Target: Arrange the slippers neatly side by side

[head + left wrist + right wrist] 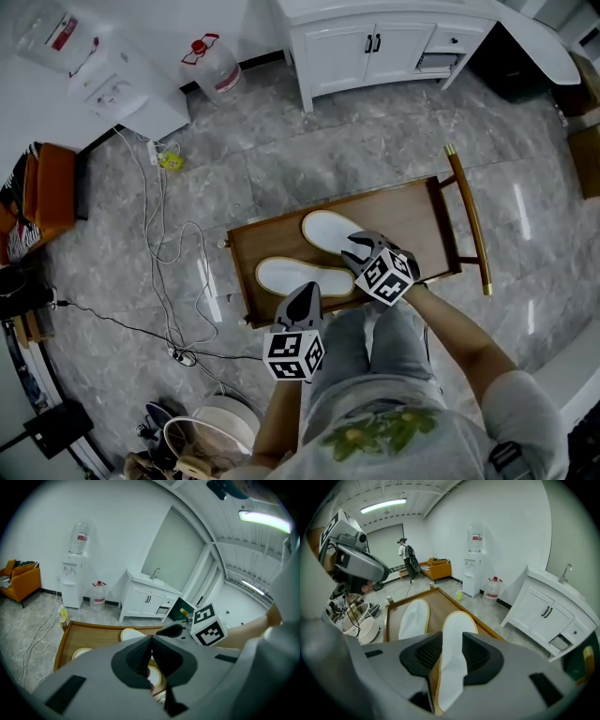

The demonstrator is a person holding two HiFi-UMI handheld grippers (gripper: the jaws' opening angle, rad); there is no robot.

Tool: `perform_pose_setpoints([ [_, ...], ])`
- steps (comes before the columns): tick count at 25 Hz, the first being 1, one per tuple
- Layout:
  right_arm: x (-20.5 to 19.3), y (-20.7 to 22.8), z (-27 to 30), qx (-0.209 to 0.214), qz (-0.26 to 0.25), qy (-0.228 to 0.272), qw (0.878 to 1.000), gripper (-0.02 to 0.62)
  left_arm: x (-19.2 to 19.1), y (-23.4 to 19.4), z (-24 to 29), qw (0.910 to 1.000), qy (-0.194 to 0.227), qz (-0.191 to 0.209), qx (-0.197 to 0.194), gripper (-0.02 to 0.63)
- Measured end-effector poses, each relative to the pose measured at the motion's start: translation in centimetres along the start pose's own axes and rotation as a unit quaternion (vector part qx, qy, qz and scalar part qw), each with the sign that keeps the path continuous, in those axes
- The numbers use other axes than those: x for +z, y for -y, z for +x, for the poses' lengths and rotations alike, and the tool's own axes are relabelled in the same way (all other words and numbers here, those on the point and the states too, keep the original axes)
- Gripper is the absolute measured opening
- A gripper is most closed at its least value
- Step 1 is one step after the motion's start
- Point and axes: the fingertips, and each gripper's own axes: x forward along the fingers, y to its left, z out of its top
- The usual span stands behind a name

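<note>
The right gripper covers the near end of one slipper.

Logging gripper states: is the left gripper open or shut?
Shut: the left gripper shows its two pads meeting in its own view, with nothing held between them.

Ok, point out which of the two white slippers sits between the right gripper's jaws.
The white tan-rimmed slipper nearer the white cabinet; the jaws of the right gripper close on its near end. The other slipper lies free beside it.
</note>
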Motion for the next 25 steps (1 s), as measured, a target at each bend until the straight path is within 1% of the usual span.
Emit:
perform_pose_setpoints([
  [4, -1.2, 0.4, 1.5, 0.004, 0.008, -0.019, 1.0, 0.133, -0.4, -0.6, 0.7, 1.0, -0.002, -0.001, 0.003, 0.015],
  [10, -1.9, 0.6, 3.3, 0.002, 0.017, -0.036, 0.999, 0.13, -0.3, -1.5, 1.3, 1.0, 0.0, -0.006, 0.007, 0.015],
  [12, -2.3, 0.7, 3.8, -0.003, 0.023, -0.039, 0.999, 0.109, -0.6, -1.7, 1.5, 0.9999, 0.001, -0.009, 0.006, 0.015],
  [15, -2.6, 1.0, 4.2, -0.016, 0.038, -0.04, 0.998, 0.049, -1.0, -2.0, 1.7, 0.9999, 0.0, -0.011, 0.007, 0.015],
  [16, -2.6, 1.1, 4.3, -0.02, 0.044, -0.04, 0.998, 0.04, -1.2, -2.2, 1.7, 0.9999, -0.002, -0.012, 0.008, 0.015],
  [25, -2.6, 1.1, 4.1, -0.044, 0.092, -0.038, 0.994, 0.029, -2.5, -2.6, 2.0, 0.9999, -0.009, -0.012, 0.007, 0.015],
])
